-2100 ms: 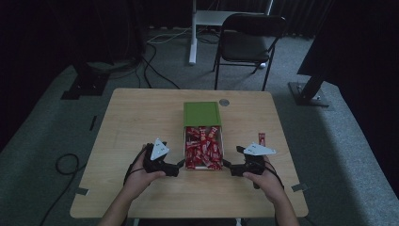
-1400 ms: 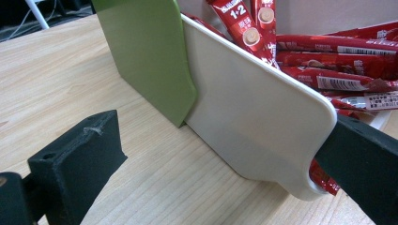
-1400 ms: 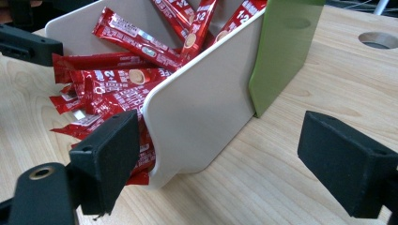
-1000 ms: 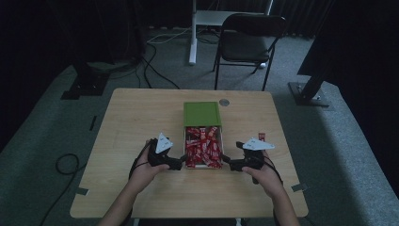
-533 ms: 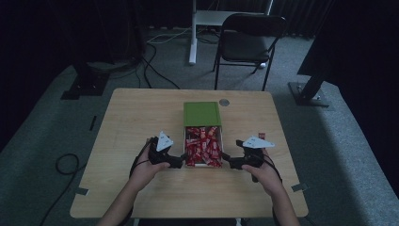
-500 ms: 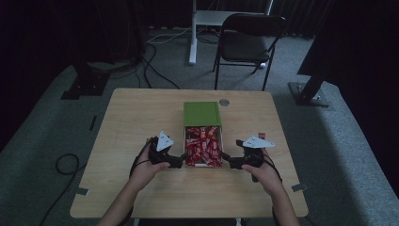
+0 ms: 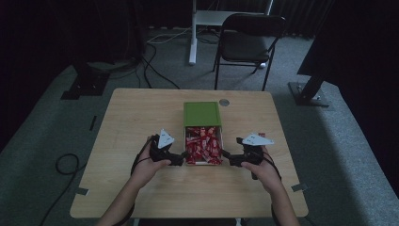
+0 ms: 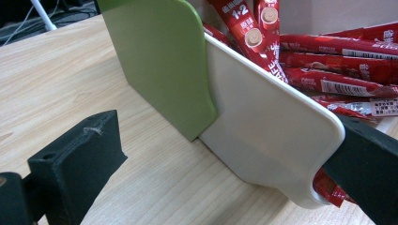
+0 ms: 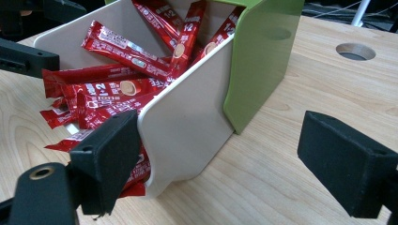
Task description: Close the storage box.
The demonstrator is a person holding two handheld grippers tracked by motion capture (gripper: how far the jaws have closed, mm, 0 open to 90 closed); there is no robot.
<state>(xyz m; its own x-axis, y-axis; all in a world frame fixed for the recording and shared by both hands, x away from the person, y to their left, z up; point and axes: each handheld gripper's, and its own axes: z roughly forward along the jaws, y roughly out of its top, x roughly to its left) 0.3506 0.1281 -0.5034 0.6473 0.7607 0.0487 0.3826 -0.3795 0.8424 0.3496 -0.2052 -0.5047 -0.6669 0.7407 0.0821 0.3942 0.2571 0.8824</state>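
Observation:
A green box sleeve [image 7: 202, 113] lies at the table's middle with its white drawer [image 7: 184, 141] pulled out toward me, full of red sachets [image 7: 203, 145]. My left gripper [image 7: 181, 158] is open and straddles the drawer's left wall [image 8: 267, 136]: one jaw outside on the wood, the other inside by the sachets [image 8: 338, 47]. My right gripper [image 7: 226, 157] is open and straddles the right wall [image 9: 187, 126], with its left jaw among the sachets [image 9: 122, 89] and its right jaw outside. The green sleeve [image 8: 159, 61] [image 9: 263, 51] stands just beyond both.
The wooden table [image 7: 141, 122] has a round cable hole [image 7: 224, 102] [image 9: 355, 51] behind the box. A folding chair [image 7: 249, 42] stands beyond the far edge. Cables lie on the floor at the left [image 7: 66, 165].
Both grippers have closed in on the drawer from the sides, the left moving right and the right moving left, until each straddles a side wall.

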